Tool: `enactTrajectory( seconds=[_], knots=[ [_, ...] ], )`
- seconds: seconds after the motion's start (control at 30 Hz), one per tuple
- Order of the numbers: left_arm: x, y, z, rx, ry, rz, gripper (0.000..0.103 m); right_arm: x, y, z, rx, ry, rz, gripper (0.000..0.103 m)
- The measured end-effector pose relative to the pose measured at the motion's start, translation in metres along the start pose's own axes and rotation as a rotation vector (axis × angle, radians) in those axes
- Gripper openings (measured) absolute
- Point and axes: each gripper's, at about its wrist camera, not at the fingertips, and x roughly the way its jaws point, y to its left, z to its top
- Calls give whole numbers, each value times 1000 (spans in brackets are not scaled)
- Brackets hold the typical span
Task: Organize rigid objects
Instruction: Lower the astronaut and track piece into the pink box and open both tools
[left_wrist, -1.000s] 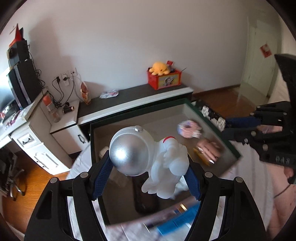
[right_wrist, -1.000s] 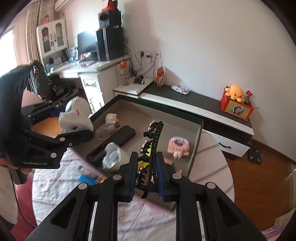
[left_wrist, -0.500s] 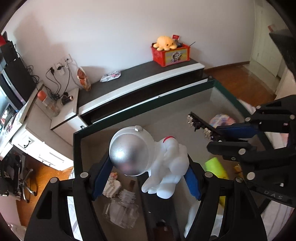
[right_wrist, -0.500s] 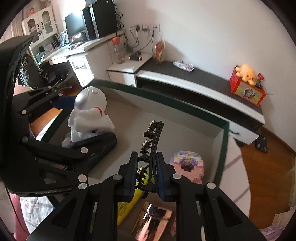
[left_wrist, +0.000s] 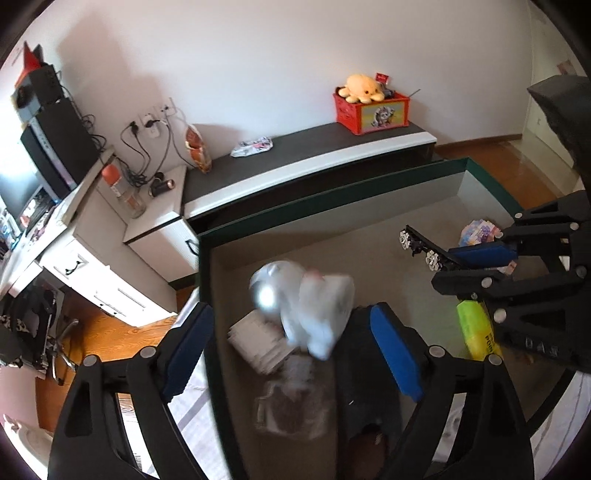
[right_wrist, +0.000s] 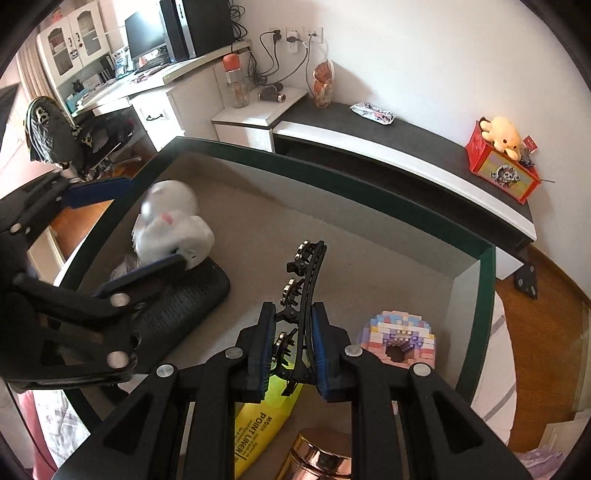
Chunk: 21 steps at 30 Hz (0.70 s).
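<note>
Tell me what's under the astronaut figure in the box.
Under the blurred astronaut figure lie a black ribbed case and white packets; whatever else it covers is hidden. The open left claw flanks it.

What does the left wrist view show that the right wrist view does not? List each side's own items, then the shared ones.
Left wrist only: the white block set under the blurred astronaut toy.
Right wrist only: the copper lid and the office chair.
Both: the astronaut toy between the open left hand-held gripper fingers, the right hand-held gripper shut on the hair clip, the green-rimmed box, the yellow pack, the red crate.
</note>
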Motion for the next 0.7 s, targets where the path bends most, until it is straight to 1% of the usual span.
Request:
enactTrajectory(
  seconds=[0.1, 0.23, 0.37, 0.4, 0.43, 0.5, 0.6, 0.67, 0.7],
  knots=[
    [-9, 6, -7, -1, -18, 25, 95, 5, 3, 1, 4, 9, 5, 20],
    [-23, 12, -18, -1, -42, 39, 97, 10, 7, 3, 29, 16, 15, 20],
    [-37, 18, -28, -16, -66, 47, 100, 2, 13, 1, 30, -6, 23, 21],
    [-42, 20, -31, -22, -72, 50, 101, -2, 15, 1, 29, -17, 23, 26],
    [-47, 21, -34, -23, -77, 47, 102, -6, 17, 0, 30, -30, 19, 36],
    [-56, 21, -39, -26, -88, 41, 102, -17, 21, -3, 36, -60, 12, 51],
    [-71, 21, -46, -27, -107, 47, 103, -29, 27, -7, 37, -87, -3, 53],
    [-83, 21, -51, -33, -116, 46, 103, -40, 31, -12, 37, -109, -8, 59],
    [-89, 20, -55, -35, -123, 42, 103, -44, 33, -15, 35, -113, -10, 65]
  ],
)
